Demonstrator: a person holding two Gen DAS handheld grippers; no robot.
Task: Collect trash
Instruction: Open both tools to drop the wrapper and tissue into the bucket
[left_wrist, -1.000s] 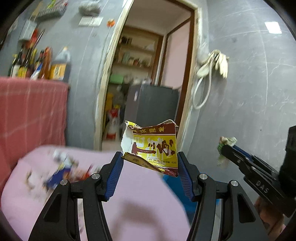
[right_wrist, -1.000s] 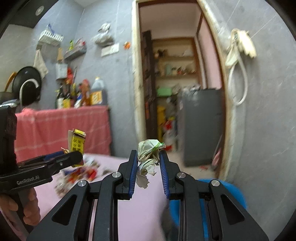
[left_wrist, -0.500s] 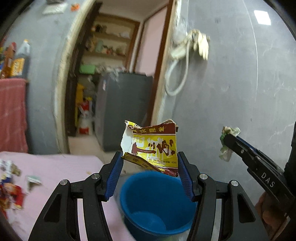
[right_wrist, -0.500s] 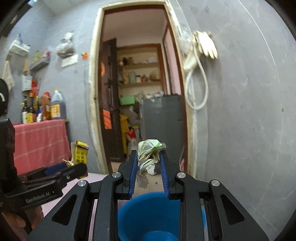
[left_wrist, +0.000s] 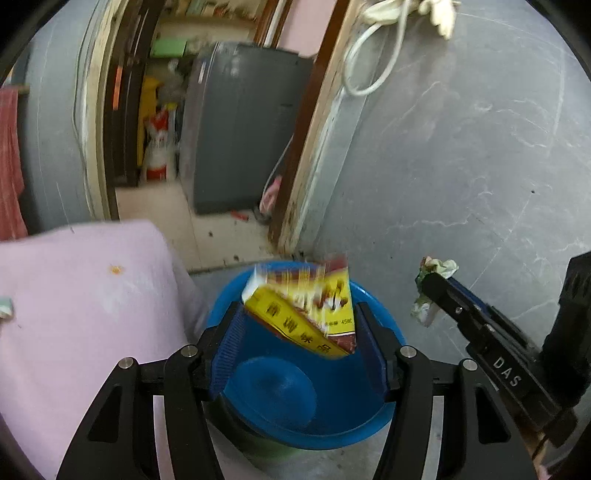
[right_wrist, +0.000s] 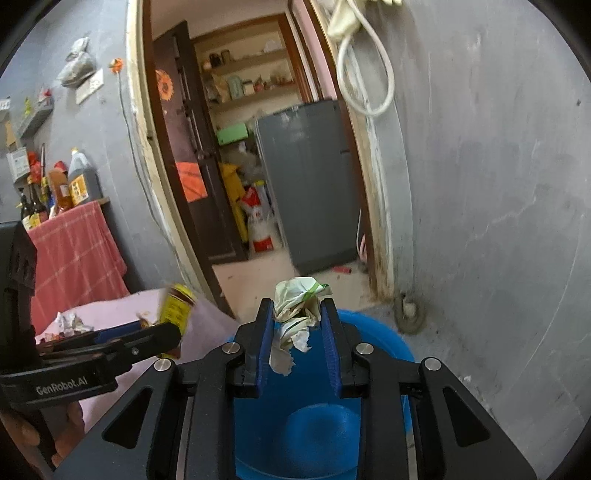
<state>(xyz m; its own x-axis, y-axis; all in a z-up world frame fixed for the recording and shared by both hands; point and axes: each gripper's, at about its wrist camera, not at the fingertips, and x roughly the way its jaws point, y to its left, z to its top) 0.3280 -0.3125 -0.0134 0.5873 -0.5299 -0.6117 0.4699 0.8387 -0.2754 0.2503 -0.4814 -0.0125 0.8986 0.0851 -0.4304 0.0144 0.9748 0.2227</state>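
Both tongs hang over the blue bucket at the bottom centre, so whatever they let go should land inside. The left tongs frame a blurred yellow wrapper, apparently slipping free. The right tongs are clamped on crumpled paper.

- My left gripper is tipped down with its jaws roughly halfway apart. The wrapper between them is blurry and tilted, so it looks loose.
- My right gripper also angles down, jaws narrow, pinching a paper wad.
- My left hand is wrapped round the handle.
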